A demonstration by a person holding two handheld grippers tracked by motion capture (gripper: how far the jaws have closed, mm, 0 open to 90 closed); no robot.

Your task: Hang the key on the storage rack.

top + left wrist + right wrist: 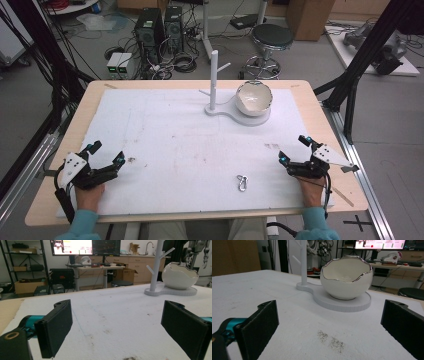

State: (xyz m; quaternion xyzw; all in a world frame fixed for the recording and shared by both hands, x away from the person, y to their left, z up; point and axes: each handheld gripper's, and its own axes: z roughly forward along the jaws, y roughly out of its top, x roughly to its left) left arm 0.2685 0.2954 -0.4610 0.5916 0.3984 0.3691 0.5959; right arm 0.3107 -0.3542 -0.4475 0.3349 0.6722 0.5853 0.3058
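Silver metal, a small carabiner clip (242, 183) lies flat on the white foam mat (175, 145) near the front edge of the bench (310, 100), closer to my right claw (292, 148) than to my left claw (105, 152). I see nothing touching it. My right claw rests on the mat to the clip's right, jaws spread wide with nothing between them. My left claw sits well apart at the mat's left side, jaws likewise wide and empty. Farther back, near the far edge, a white eggshell-shaped bowl (254, 98) with a silvery jagged rim stands on a white base (260, 118), just beside the base's upright branched post (214, 80).
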